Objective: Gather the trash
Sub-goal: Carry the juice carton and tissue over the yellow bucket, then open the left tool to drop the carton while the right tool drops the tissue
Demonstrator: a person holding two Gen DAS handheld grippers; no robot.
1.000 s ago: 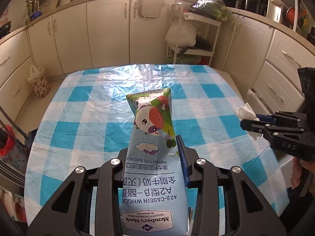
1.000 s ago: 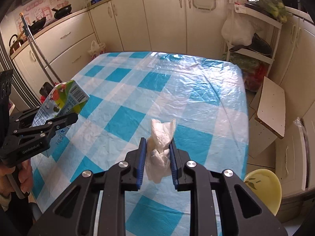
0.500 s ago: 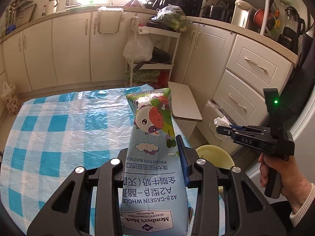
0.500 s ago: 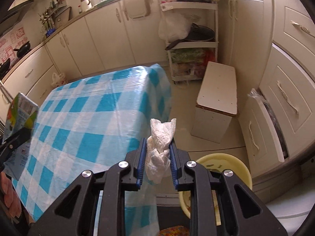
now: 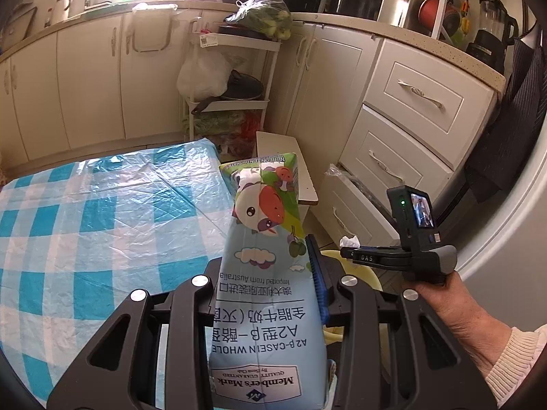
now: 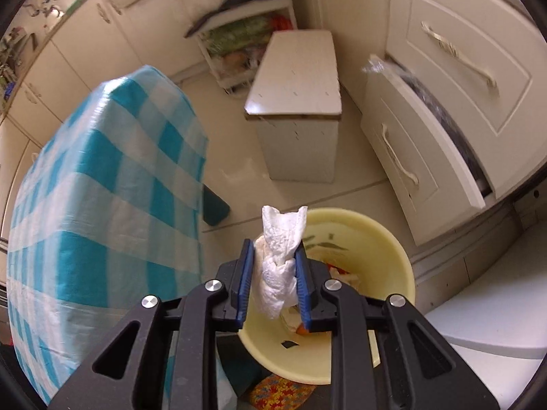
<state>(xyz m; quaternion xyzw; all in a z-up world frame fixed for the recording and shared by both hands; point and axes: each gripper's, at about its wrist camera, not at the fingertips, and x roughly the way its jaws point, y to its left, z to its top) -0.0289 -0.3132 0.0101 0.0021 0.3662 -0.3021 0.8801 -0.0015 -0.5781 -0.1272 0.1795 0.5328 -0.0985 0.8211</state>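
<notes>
Fingers, right gripper [image 6: 275, 268]: blue-padded jaws narrowly parted, pinching a crumpled white paper tissue [image 6: 278, 259], poised directly above the round pale-yellow plastic waste bin [image 6: 386, 239].

Fingers, left gripper [image 5: 266, 294]: set moderately apart, clamped on a tall light-blue milk carton with a cartoon cow [image 5: 265, 273], held upright, beside and above the bin, which shows only as a yellow rim behind the carton.

Bin: stands on the floor just beside the table corner draped in a blue-and-white checked plastic cloth [image 6: 102, 205]; scraps already lie inside.

Progress: both items lifted off the table and carried to the bin. Outstanding: release of tissue, then carton. Visible part of the cloth carries no further litter.
</notes>
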